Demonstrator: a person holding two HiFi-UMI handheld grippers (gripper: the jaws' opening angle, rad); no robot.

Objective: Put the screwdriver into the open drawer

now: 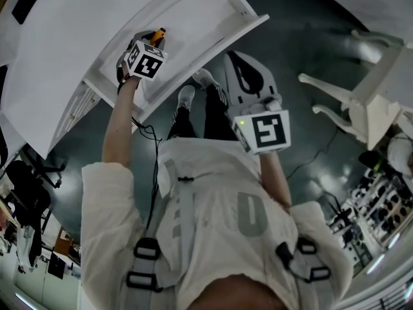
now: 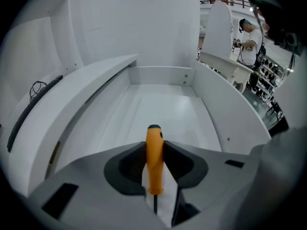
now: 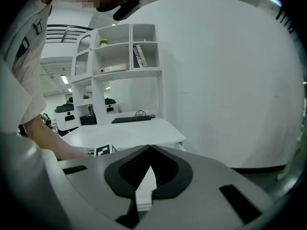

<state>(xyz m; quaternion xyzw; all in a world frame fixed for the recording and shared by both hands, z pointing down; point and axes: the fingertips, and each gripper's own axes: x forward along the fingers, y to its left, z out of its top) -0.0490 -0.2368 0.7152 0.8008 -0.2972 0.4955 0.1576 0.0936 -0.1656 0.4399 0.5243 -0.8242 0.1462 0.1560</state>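
The screwdriver (image 2: 154, 157) has an orange handle and a thin dark shaft. My left gripper (image 2: 154, 146) is shut on that handle, which sticks out forward past the jaw tips. Beyond it lies the open white drawer (image 2: 163, 111), with nothing lying on its floor. In the head view the left gripper (image 1: 155, 42) hangs over the pulled-out drawer (image 1: 200, 18), the screwdriver's orange handle (image 1: 157, 35) showing at its tip. My right gripper (image 1: 237, 60) is held in front of the person's chest, away from the drawer. In its own view the right gripper (image 3: 151, 147) has its jaws meeting, with nothing between them.
The drawer belongs to a white desk (image 1: 58, 50) at upper left. A white chair (image 1: 364, 99) stands at the right on the dark floor. The right gripper view shows a white shelf unit (image 3: 120, 56) and a keyboard (image 3: 132, 120) on the desk. A person (image 2: 247, 37) stands far off.
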